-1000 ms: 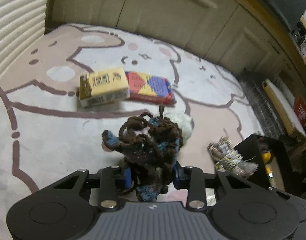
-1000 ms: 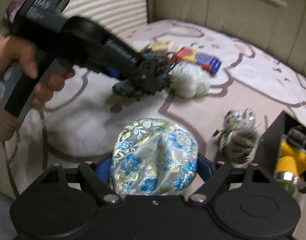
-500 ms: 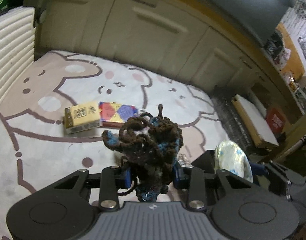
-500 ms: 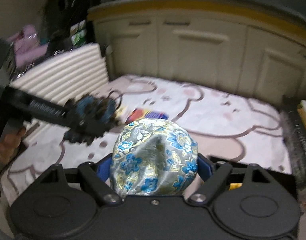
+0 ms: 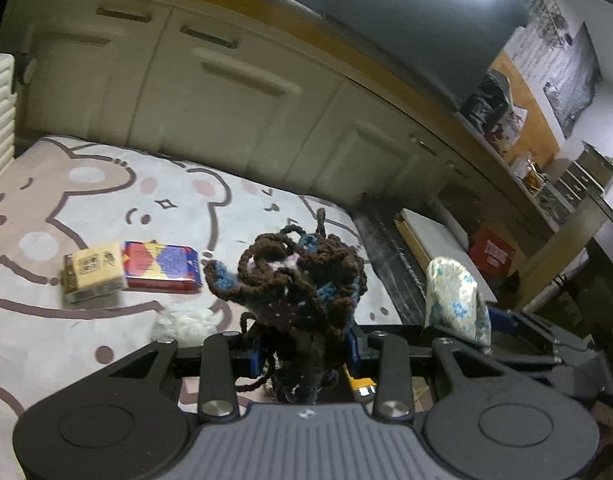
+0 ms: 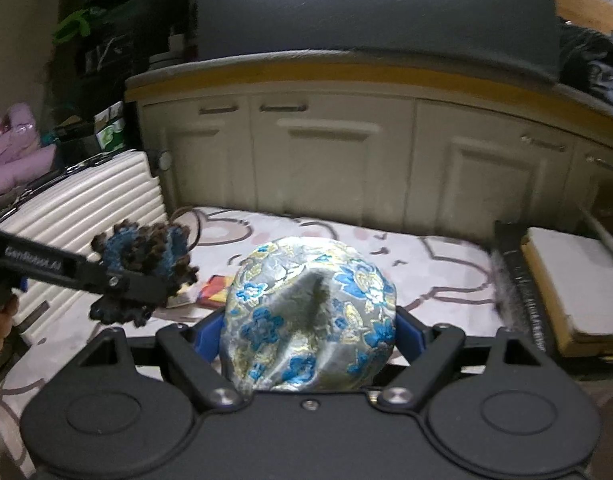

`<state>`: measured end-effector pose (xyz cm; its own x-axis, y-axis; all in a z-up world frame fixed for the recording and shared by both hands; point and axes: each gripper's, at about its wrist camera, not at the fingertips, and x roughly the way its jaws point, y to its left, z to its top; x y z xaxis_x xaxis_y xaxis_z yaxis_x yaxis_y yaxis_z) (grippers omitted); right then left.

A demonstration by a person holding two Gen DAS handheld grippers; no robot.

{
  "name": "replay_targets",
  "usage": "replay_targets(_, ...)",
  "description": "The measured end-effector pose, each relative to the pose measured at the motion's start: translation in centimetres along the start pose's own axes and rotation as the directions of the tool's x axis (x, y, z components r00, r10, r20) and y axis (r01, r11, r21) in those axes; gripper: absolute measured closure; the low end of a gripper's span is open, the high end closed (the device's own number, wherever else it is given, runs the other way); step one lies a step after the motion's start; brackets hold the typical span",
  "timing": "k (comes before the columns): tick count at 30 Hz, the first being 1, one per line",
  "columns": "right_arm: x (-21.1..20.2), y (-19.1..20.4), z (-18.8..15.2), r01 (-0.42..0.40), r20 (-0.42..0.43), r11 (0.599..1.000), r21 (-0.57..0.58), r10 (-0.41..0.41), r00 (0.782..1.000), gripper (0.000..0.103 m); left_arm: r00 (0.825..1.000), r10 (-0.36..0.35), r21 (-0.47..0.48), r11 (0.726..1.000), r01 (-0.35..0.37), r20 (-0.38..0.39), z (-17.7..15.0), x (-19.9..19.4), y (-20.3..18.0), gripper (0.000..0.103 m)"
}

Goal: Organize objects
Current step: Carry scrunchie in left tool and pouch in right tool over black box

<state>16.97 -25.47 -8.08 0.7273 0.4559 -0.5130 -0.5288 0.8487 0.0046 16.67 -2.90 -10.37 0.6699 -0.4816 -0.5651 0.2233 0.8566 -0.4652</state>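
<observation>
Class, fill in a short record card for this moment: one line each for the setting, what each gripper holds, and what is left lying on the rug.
setting: bear-print rug in front of cream cabinets
left gripper: shut on brown-and-blue crochet piece, lifted off the rug
right gripper: shut on floral brocade pouch, lifted
on the rug: yellow box beside red-and-blue box, touching; white fluffy item nearer the camera

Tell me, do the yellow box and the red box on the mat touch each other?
Touching. In the left wrist view the yellow box overlaps the red box with no gap between.
</observation>
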Motion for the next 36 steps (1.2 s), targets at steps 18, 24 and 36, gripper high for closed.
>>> replay_targets(18, 5.4, -6.7, -7.8, 0.301, -0.134, 0.945, -0.126, -0.317, 0.939, 0.018, 0.997, -0.036, 0.028, 0.999, 0.039, -0.075, -1.2, 2.8, -0.5, 0.065)
replay_targets(24, 7.7, -5.8, -10.3, 0.275, -0.367, 0.945, -0.175, -0.322, 0.873, 0.018, 0.992, -0.05, 0.042, 0.998, 0.055, -0.112, -1.8, 3.6, -0.6, 0.065)
replay_targets(36, 12.2, -7.2, -10.1, 0.207, -0.503, 0.969, -0.134, -0.247, 0.828, 0.018, 0.985, -0.071, 0.04, 0.996, 0.078, -0.159, -2.4, 4.7, -0.4, 0.065)
